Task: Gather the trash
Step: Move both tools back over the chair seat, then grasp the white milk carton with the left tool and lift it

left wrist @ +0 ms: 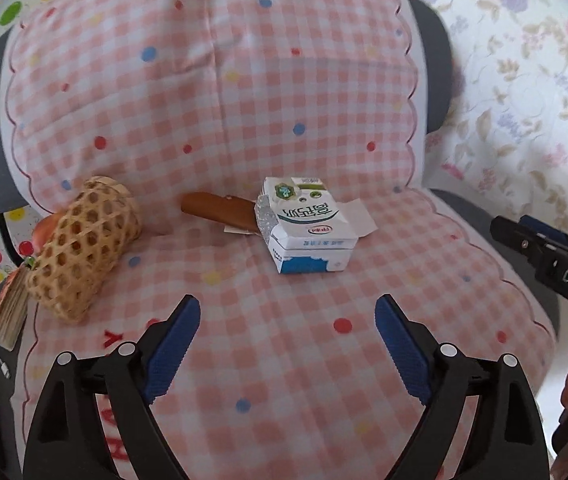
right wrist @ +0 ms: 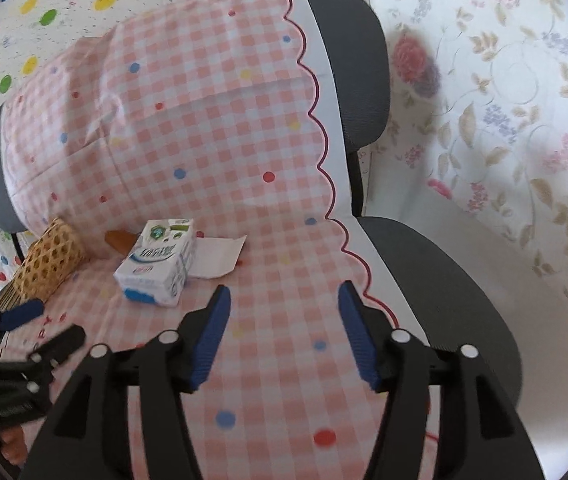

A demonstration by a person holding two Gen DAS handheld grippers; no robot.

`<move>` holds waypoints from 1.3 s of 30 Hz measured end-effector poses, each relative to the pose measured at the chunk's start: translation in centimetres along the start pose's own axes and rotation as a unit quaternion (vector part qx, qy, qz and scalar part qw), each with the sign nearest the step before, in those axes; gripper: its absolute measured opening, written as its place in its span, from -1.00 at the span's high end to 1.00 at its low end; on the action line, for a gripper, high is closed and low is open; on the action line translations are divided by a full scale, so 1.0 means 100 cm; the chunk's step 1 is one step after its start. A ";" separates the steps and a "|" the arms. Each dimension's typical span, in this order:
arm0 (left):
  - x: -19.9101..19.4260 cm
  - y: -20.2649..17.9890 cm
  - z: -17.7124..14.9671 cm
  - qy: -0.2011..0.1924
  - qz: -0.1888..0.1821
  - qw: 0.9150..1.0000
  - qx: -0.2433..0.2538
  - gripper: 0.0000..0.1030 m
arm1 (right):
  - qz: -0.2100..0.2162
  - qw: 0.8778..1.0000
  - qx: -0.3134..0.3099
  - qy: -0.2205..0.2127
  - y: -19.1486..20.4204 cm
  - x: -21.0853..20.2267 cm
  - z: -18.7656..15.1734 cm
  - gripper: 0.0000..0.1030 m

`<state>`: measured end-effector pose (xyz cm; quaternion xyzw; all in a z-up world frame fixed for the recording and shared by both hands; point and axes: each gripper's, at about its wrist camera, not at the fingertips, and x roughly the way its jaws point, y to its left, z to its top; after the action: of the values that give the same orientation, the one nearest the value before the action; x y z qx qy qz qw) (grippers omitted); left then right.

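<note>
A white and blue milk carton (left wrist: pixel 308 228) lies on its side on the chair seat, its torn flap spread to the right; it shows too in the right wrist view (right wrist: pixel 157 262). A brown wrapper (left wrist: pixel 219 210) lies just behind it, half hidden. A woven bamboo basket (left wrist: pixel 79 248) lies tipped over at the left of the seat. My left gripper (left wrist: pixel 287 312) stands open and empty a little short of the carton. My right gripper (right wrist: pixel 284 296) is open and empty too, to the right of the carton over bare seat.
The chair (right wrist: pixel 436 276) is grey with a pink checked cushion cover (left wrist: pixel 219 80) over seat and back. A small stack of cards or paper (left wrist: pixel 9 312) lies by the basket at the seat's left edge. Floral cloth (right wrist: pixel 504 120) hangs at the right, spotted cloth behind.
</note>
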<state>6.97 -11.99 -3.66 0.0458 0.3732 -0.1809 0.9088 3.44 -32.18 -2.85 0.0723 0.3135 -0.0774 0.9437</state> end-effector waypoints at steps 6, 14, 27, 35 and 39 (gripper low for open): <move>0.037 -0.021 0.019 0.019 -0.005 1.000 0.011 -0.73 | 0.002 1.000 0.023 0.013 -0.013 0.023 0.012 -0.36; 0.086 -0.035 0.042 0.039 0.048 0.998 0.015 -0.73 | 0.004 0.999 0.045 0.026 -0.028 0.036 0.014 -0.42; 0.092 -0.016 0.047 0.035 0.026 0.999 -0.002 -0.40 | 0.074 0.993 0.047 0.082 -0.004 0.095 0.022 0.45; 0.041 0.028 0.024 0.007 0.015 0.999 -0.030 -0.39 | 0.120 0.983 0.050 0.132 0.019 0.147 0.029 0.44; 0.014 0.054 0.014 0.000 0.024 0.998 -0.049 -0.39 | 0.127 0.978 0.067 0.151 0.025 0.168 0.032 0.56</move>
<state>10.77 -7.71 -3.85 0.0098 0.3806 -0.1403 0.9140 19.01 -32.02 -10.23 0.1854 0.4352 0.0337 0.8804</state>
